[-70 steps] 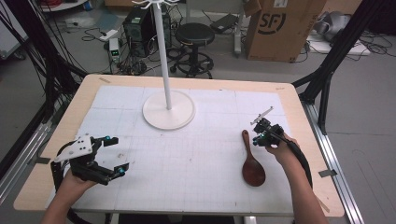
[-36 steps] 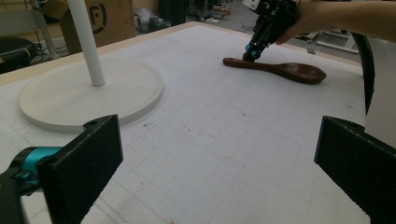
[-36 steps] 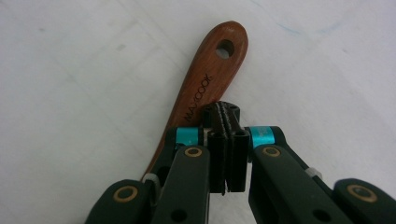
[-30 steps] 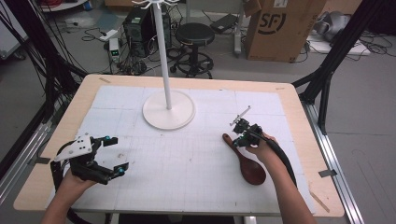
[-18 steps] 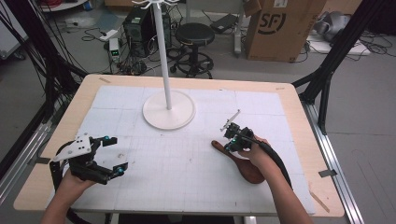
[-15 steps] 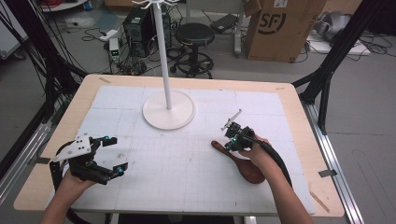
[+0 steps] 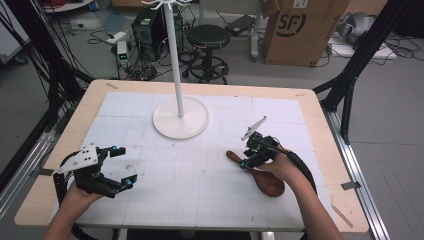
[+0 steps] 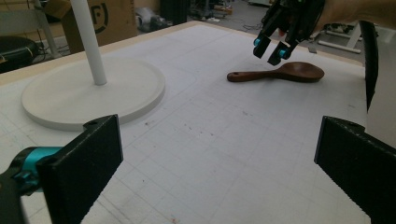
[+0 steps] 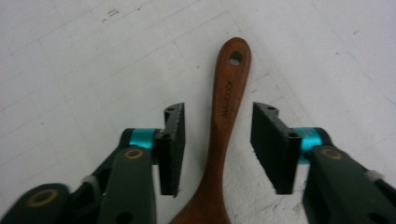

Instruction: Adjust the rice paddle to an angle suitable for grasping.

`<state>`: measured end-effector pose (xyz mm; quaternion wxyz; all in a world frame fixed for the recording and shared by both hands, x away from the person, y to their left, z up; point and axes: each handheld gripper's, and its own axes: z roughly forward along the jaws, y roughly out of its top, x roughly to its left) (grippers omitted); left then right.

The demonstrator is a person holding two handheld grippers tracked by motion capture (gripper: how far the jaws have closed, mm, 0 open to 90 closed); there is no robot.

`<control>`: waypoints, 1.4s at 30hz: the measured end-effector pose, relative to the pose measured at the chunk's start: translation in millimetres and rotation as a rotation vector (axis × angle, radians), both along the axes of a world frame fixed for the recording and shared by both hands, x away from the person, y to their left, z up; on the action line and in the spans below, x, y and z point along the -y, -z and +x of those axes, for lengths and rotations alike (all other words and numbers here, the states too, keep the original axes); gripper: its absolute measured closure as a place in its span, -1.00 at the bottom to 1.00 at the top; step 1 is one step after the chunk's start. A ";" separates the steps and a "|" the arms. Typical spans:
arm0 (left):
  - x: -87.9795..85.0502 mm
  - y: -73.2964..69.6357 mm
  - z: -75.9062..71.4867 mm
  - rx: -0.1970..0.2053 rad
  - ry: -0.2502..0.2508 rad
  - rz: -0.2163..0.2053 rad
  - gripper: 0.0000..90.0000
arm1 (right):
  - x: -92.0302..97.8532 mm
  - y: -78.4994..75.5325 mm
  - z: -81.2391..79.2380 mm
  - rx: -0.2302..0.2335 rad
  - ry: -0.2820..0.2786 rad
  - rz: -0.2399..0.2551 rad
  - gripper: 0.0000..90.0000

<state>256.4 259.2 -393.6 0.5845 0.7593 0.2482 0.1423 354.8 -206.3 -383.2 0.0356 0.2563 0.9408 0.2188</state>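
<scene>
Wooden spoon (image 9: 223, 140) lies free between right claw (image 9: 217, 140) just-opening jaws; left claw (image 8: 219, 154) wide open.

Grey concrete floor (image 7: 395, 125) behind a wooden table (image 7: 320, 125) with white gridded mat (image 7: 200, 185). Beyond — black round stool (image 7: 207, 37), cardboard box (image 7: 295, 30), computer tower (image 7: 147, 30), many cables (image 7: 30, 55). Black frame legs (image 7: 357, 55) at right — even indoor light.

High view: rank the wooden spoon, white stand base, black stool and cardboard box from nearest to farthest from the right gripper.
1. Wooden spoon, lying on the mat directly under the right gripper.
2. White stand base, mid-table, up and to the left.
3. Black stool, on the floor beyond the table.
4. Cardboard box, also beyond the table; too close to the stool to call.
</scene>
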 end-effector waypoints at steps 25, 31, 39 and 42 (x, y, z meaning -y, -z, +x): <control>-1.5 1.7 2.3 -0.009 0.021 -0.018 -0.96 | -1.7 -10.9 -10.5 -0.020 -0.069 -0.012 -0.79; 0.0 1.9 1.3 -0.011 0.019 -0.002 -0.96 | -2.4 -10.3 -10.3 -0.014 -0.040 -0.044 -0.98; 0.4 2.4 1.9 -0.015 0.012 0.004 -0.96 | -0.5 -8.7 -9.8 -0.035 -0.045 -0.069 -0.98; 0.6 2.5 2.1 -0.013 0.013 0.005 -0.96 | 0.3 -9.4 -9.1 -0.030 -0.039 -0.075 -0.98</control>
